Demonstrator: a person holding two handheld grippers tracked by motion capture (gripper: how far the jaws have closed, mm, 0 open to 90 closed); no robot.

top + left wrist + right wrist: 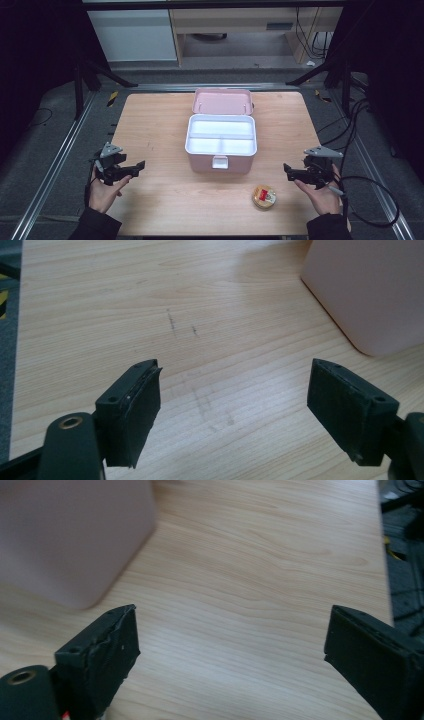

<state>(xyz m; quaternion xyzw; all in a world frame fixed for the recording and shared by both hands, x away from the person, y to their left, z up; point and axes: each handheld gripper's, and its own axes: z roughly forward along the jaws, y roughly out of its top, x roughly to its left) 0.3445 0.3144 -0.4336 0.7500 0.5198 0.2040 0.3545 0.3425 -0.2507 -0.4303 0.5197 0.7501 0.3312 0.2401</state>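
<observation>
Snack puck (pixel 264 196), a small round wrapped item, is sitting near the table's (pixel 160 130) front edge, just in front of and right of the open pink box (pixel 221 159). Right gripper (pixel 291 173) is hovering nearest it, jaws spread wide and holding nothing; left gripper (pixel 136 167) is idling well apart, jaws likewise wide and empty. Likely risks: the low, round puck is probably sliding out of a shallow pinch toward the edge, or a jaw is clipping the box wall on the way in.
</observation>
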